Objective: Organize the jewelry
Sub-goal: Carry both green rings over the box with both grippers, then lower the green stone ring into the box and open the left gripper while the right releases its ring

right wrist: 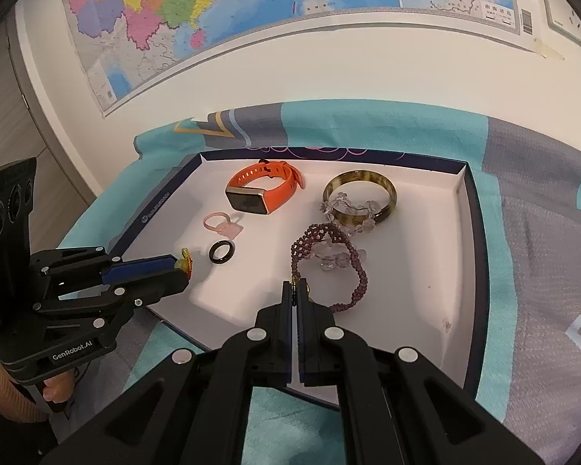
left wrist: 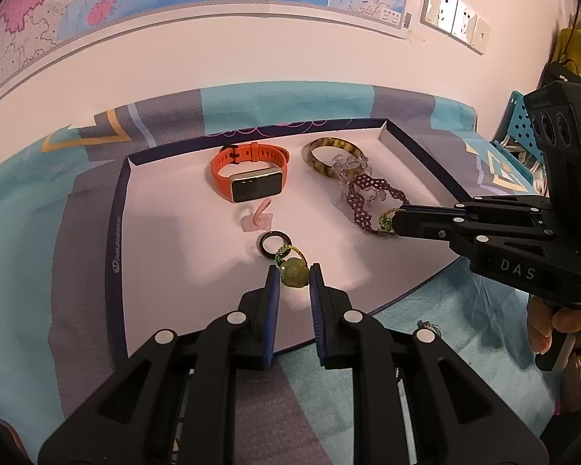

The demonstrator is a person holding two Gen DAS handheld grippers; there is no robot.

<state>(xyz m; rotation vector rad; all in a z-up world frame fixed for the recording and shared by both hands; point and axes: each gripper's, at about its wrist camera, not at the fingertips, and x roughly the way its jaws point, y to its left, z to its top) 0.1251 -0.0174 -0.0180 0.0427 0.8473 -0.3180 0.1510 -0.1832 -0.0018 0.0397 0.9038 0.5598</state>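
Note:
A white-lined box lid [left wrist: 155,271] [right wrist: 457,271] holds the jewelry. My left gripper [left wrist: 293,276] is shut on a green jade pendant [left wrist: 293,270] with a green-yellow cord loop, held just over the tray near a black ring [left wrist: 274,244] [right wrist: 221,252]. My right gripper [right wrist: 295,290] [left wrist: 394,221] is shut on the green-yellow clasp end [left wrist: 385,220] of a purple beaded bracelet [right wrist: 331,267] [left wrist: 370,197]. An orange watch [left wrist: 250,172] [right wrist: 261,190], a pink ring [left wrist: 260,215] [right wrist: 217,221], a brown bangle [left wrist: 335,155] [right wrist: 360,193] and a clear crystal bracelet [right wrist: 348,211] lie further back.
The tray sits on a teal and grey patterned cloth [left wrist: 27,310] [right wrist: 542,252]. A wall with a map [right wrist: 213,19] stands behind. A small metal piece [left wrist: 426,325] lies on the cloth right of my left gripper. A blue pegboard rack [left wrist: 517,131] is at far right.

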